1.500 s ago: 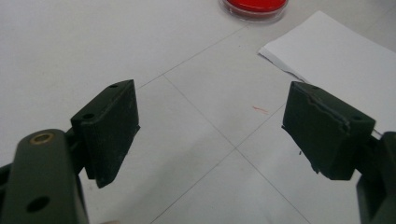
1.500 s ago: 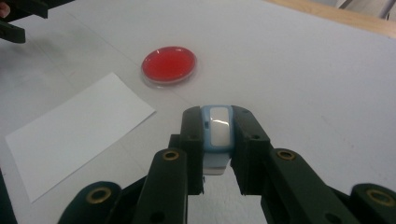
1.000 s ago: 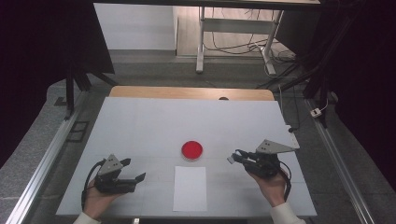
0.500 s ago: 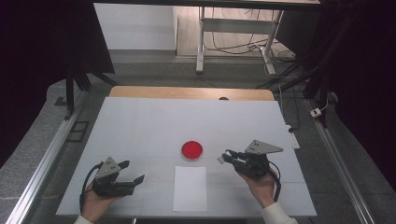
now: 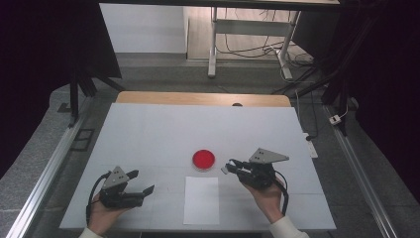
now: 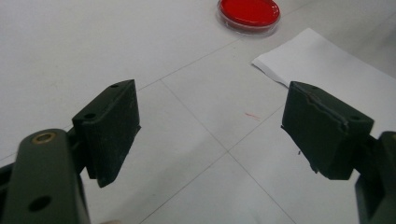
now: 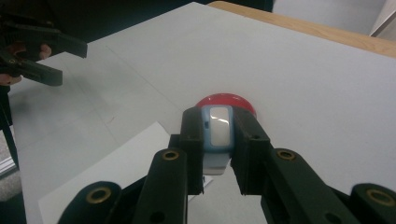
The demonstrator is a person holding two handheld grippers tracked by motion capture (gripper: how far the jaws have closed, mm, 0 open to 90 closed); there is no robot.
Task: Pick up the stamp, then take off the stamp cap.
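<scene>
Dish [image 5: 203, 159] of red sits mid-table just beyond the paper [image 5: 201, 199], and the right gripper [image 5: 229, 167], clamped on a small blue-and-white device [image 7: 218, 127], hovers beside it, apparently to use it there, while the left gripper [image 5: 140, 181] rests apart, jaws wide.

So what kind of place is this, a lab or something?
Probably a lab or test room: a white table ringed by metal rails, dark curtains around it, and loose cables on the floor behind.
</scene>
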